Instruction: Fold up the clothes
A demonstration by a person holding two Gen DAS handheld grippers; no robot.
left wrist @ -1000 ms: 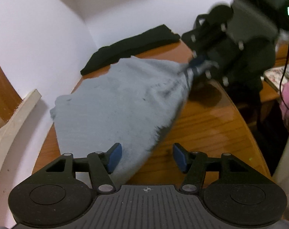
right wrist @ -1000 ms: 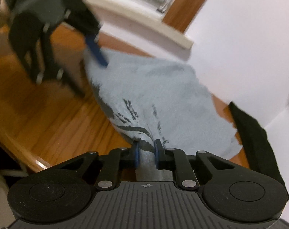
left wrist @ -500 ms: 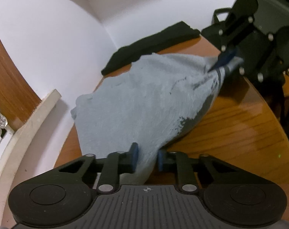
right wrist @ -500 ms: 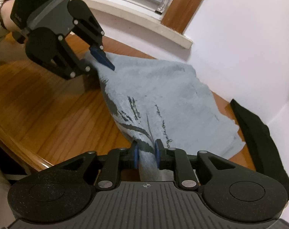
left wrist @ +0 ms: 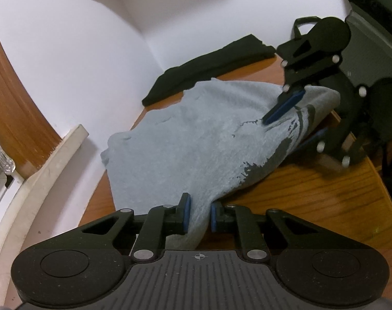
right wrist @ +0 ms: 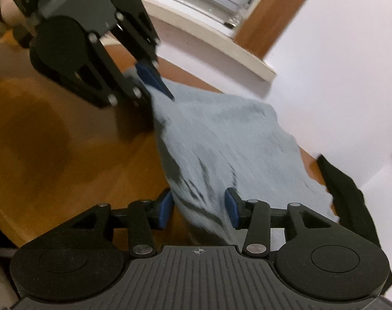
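A light grey-blue garment (left wrist: 196, 142) with a dark print lies folded on the wooden table (left wrist: 312, 201); it also shows in the right wrist view (right wrist: 221, 142). My left gripper (left wrist: 198, 215) is shut on the garment's near corner. My right gripper (right wrist: 199, 206) is open, its pads apart on either side of the garment's other corner. In the left wrist view the right gripper (left wrist: 294, 121) stands at the garment's far right end. In the right wrist view the left gripper (right wrist: 154, 87) holds the far corner.
A black garment (left wrist: 211, 64) lies folded at the table's back by the white wall; it also shows in the right wrist view (right wrist: 348, 188). A white window sill (left wrist: 40, 168) and wooden frame run along the left. The table's front edge (right wrist: 4, 222) is close.
My left gripper moved in and closed on the garment's near corner. My right gripper, shut on the other corner before, has opened its jaws.
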